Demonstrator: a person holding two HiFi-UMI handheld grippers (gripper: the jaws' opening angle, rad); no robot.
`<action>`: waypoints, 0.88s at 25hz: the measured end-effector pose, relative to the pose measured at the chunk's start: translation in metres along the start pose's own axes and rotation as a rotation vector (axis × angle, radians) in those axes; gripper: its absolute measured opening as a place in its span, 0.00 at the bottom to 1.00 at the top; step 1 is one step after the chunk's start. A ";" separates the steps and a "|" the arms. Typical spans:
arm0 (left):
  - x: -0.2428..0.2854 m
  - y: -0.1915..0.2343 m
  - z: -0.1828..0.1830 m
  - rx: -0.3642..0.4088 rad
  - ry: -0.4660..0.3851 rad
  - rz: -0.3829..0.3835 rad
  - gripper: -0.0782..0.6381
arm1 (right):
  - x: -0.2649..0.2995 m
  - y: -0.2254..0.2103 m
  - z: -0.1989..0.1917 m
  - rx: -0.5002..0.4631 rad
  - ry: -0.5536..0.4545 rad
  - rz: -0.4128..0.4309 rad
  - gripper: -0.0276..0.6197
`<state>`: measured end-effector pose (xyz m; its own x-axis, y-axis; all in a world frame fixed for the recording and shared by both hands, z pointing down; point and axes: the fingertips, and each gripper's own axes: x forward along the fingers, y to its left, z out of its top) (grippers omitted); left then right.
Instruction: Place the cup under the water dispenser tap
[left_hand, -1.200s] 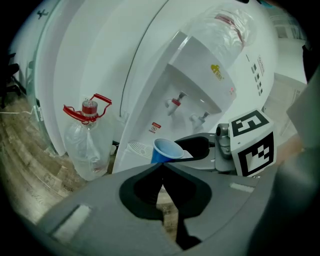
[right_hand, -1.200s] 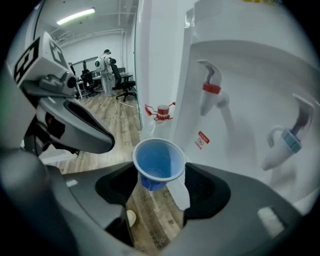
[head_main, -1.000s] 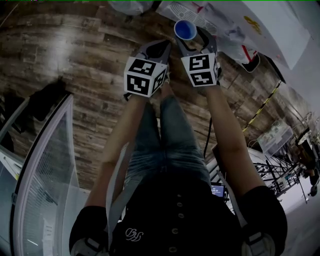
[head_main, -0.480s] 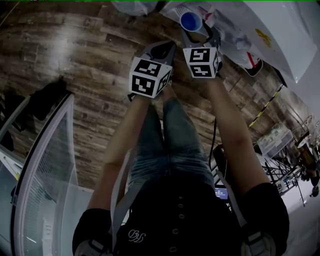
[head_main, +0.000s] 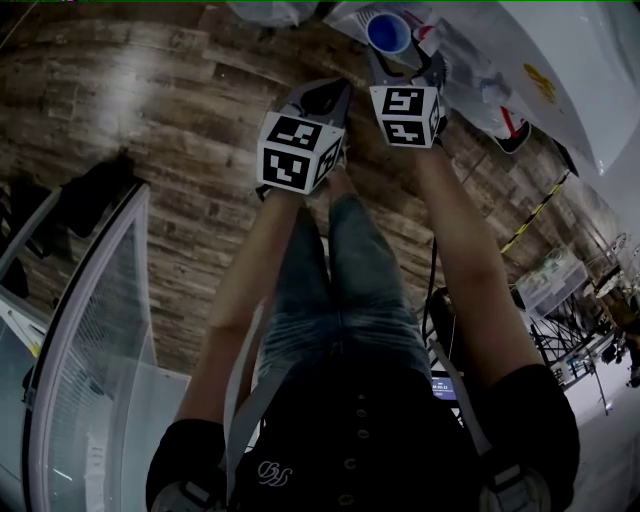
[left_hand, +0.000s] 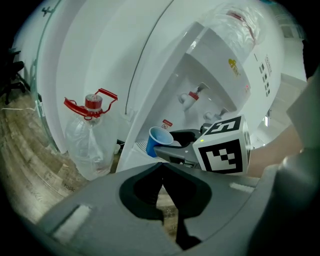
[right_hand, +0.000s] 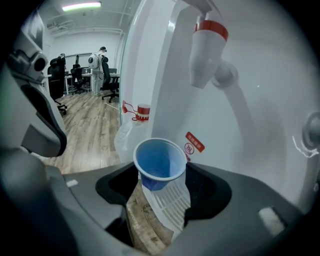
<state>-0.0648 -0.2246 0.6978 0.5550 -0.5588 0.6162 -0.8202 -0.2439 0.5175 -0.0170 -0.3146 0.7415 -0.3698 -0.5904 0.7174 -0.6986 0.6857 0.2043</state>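
Note:
A blue cup (right_hand: 159, 164) sits upright between the jaws of my right gripper (right_hand: 159, 184), which is shut on it. The cup hangs over the white drip grille (right_hand: 174, 204) of the water dispenser (right_hand: 260, 115). It is below and a little left of the red-banded tap (right_hand: 207, 50). In the head view the cup (head_main: 388, 33) is at the top, in front of my right gripper (head_main: 402, 62). My left gripper (head_main: 325, 97) stays beside it to the left, shut and empty. From the left gripper view the cup (left_hand: 159, 141) is lower left of the red tap (left_hand: 192, 96).
An empty clear water bottle (left_hand: 90, 132) with a red cap and handle stands on the wooden floor left of the dispenser. A second tap (left_hand: 214, 116) is right of the red one. A glass-sided panel (head_main: 90, 340) is at the lower left. A person (right_hand: 102, 65) stands by office chairs far behind.
Both grippers have moved forward toward the dispenser. The cup went with the right gripper, further up and slightly right in the head view.

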 end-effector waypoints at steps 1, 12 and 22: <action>-0.001 0.001 -0.001 -0.001 0.002 0.001 0.11 | 0.001 0.000 0.000 0.004 0.000 -0.002 0.49; -0.003 -0.001 -0.005 0.017 0.012 -0.009 0.11 | 0.009 -0.005 -0.006 0.077 0.026 -0.031 0.49; -0.007 -0.009 -0.011 0.032 0.030 -0.026 0.11 | 0.010 0.000 -0.015 0.134 0.067 0.028 0.49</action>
<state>-0.0594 -0.2095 0.6955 0.5795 -0.5279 0.6209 -0.8093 -0.2833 0.5145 -0.0112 -0.3138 0.7589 -0.3517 -0.5394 0.7651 -0.7656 0.6361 0.0965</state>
